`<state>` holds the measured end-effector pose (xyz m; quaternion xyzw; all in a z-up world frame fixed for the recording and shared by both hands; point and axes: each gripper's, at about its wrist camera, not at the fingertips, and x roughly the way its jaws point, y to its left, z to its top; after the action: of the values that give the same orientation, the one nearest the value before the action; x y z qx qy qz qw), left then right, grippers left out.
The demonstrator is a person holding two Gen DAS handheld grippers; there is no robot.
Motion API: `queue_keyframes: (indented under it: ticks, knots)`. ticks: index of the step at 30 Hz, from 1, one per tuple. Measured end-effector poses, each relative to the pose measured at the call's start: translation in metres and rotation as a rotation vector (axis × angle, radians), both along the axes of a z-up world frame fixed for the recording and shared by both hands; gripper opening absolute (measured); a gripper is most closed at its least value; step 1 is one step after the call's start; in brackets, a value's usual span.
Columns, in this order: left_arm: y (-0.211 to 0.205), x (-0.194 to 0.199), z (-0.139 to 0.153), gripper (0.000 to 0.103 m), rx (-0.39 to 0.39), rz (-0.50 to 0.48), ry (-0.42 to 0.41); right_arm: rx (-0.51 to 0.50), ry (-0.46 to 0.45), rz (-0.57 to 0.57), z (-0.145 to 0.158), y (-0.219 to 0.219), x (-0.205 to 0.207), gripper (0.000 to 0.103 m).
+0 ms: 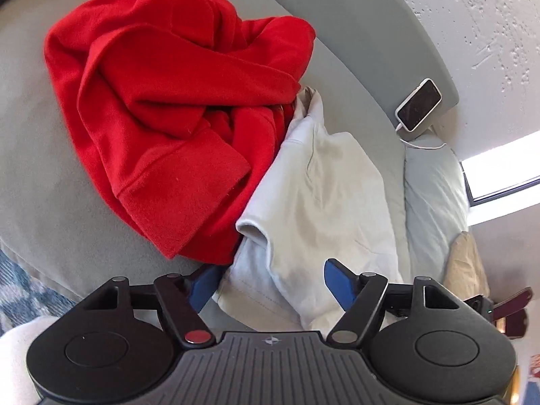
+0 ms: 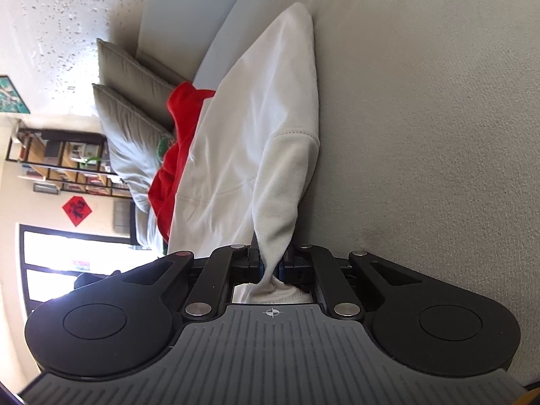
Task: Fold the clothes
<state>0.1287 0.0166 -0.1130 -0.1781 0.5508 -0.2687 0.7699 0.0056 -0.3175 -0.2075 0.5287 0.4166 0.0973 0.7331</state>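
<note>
A crumpled red sweater point(image 1: 175, 108) lies on the grey bed point(image 1: 30, 141), overlapping a white sweatshirt point(image 1: 320, 185) to its right. My left gripper point(image 1: 270, 283) is open, its blue fingers point(image 1: 339, 281) on either side of the white sweatshirt's near edge, holding nothing. In the right wrist view my right gripper point(image 2: 270, 263) is shut on the sleeve point(image 2: 280, 202) of the white sweatshirt point(image 2: 243, 141). The red sweater point(image 2: 175, 155) shows behind it.
A phone point(image 1: 418, 104) on a charging cable rests on the grey headboard point(image 1: 354, 33). Pillows point(image 1: 435, 195) lie at the right; they also show in the right wrist view point(image 2: 128, 118). A shelf point(image 2: 60, 162) and a window point(image 2: 74, 263) stand beyond the bed.
</note>
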Motion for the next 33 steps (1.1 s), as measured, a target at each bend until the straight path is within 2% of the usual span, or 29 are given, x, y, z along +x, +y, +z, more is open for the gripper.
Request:
queue_keyframes:
  ticks: [2,3,7,9,13,15,16,17,20,23,28,33]
  knots:
    - [-0.004,-0.003,0.003,0.070,0.037,-0.031,-0.047,0.003,0.000,0.003,-0.001,-0.001,0.000,0.006]
    - [-0.006,-0.002,-0.001,0.072,0.024,-0.042,-0.035,0.001,-0.001,0.005,-0.001,-0.001,0.001,0.006]
    - [-0.006,0.014,-0.018,0.086,-0.143,-0.039,0.057,0.001,-0.013,0.013,-0.002,-0.002,0.000,0.006]
    - [-0.008,0.021,-0.023,0.086,-0.220,-0.035,0.103,0.003,-0.023,0.016,-0.004,-0.004,-0.001,0.006]
    - [-0.019,0.028,-0.026,0.088,-0.261,-0.026,0.142,-0.014,-0.043,0.007,-0.003,-0.002,-0.004,0.006]
    - [-0.031,0.026,-0.024,0.078,-0.230,-0.047,0.122,-0.022,-0.043,-0.021,-0.002,0.000,-0.006,0.007]
    - [-0.039,0.023,-0.022,0.052,-0.179,-0.052,0.110,-0.038,-0.040,-0.035,0.000,0.002,-0.006,0.006]
    - [-0.046,0.020,-0.021,0.013,-0.127,-0.058,0.098,-0.070,-0.039,-0.042,0.003,0.005,-0.007,0.006]
    - [-0.067,0.006,-0.011,0.010,-0.044,-0.073,0.027,-0.218,-0.041,-0.037,0.025,0.017,-0.008,0.007]
    - [-0.086,-0.009,0.004,0.009,-0.049,-0.104,-0.008,-0.351,-0.041,-0.048,0.050,0.020,-0.014,0.007]
    - [-0.115,-0.044,0.008,0.009,-0.126,-0.199,-0.010,-0.462,-0.027,-0.112,0.088,-0.009,-0.047,0.006]
    - [-0.138,-0.078,-0.012,0.009,-0.081,-0.282,-0.017,-0.517,0.002,-0.153,0.098,-0.029,-0.104,0.006]
